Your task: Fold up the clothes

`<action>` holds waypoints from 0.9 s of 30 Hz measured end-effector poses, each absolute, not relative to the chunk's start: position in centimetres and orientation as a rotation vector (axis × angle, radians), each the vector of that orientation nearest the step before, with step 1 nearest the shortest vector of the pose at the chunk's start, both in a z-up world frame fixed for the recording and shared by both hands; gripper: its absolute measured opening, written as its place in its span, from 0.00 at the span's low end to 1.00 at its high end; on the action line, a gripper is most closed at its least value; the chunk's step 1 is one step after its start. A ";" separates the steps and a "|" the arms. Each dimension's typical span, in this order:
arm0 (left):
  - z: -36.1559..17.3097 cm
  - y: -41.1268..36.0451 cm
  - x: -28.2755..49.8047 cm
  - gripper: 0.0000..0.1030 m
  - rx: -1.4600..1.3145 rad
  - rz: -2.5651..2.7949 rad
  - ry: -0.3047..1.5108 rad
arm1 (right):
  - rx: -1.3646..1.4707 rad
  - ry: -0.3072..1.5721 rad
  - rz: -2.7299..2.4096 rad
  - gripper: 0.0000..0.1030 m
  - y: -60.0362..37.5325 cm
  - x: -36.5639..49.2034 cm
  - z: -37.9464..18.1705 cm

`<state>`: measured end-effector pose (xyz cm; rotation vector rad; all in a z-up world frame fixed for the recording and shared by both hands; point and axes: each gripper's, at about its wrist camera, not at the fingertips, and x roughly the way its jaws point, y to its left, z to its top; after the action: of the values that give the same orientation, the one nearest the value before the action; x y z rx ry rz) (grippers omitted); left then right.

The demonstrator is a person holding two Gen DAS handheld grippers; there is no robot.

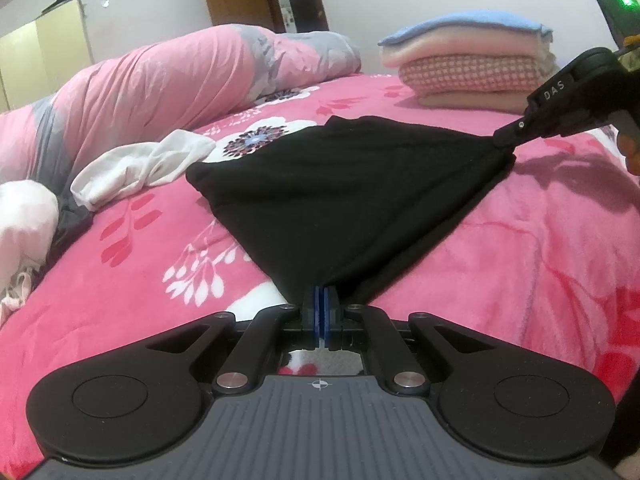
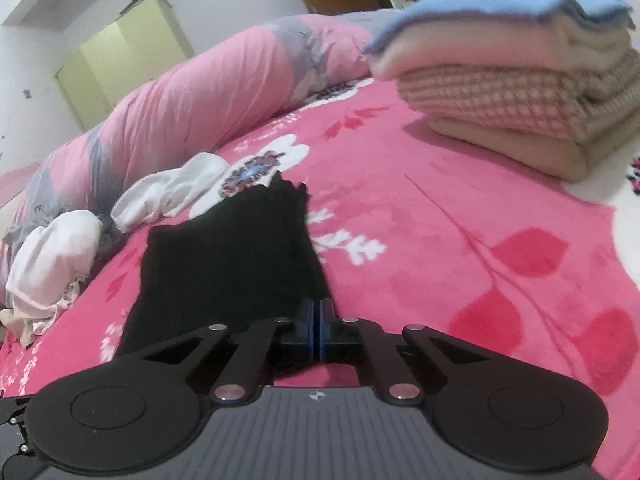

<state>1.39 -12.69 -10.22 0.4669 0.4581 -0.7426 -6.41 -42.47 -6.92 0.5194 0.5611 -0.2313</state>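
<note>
Black cloth is spread on the bed, pulled taut between two pinched corners. Left gripper is clenched on the near corner, right gripper on the far one. Light, limp and stretchy by the look; best held at corners or hems. Slip is likely if only a thin pinch is taken.

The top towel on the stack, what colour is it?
Light blue top towel, seen best in the right wrist view.

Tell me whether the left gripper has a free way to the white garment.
Probably not yet: the left gripper is shut on the black garment. The white garment lies uncovered to the left, with bare pink blanket between.
</note>
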 end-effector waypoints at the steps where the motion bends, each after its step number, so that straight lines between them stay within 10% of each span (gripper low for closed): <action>1: -10.3 -12.8 1.3 0.01 0.479 -0.745 0.454 | 0.515 0.574 -0.235 0.01 -42.5 -6.3 -7.3; 12: -9.2 -11.1 2.2 0.07 0.365 -0.787 0.572 | 0.632 0.599 -0.210 0.19 -44.4 -7.3 -8.3; 27: -8.8 -12.8 5.4 0.14 0.181 -0.805 0.670 | 0.364 0.628 -0.116 0.18 -38.4 -3.2 -6.1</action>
<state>5.36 -12.84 -8.78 0.1807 0.6695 -0.8049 -3.17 -38.37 -6.15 0.3639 0.6285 -0.1164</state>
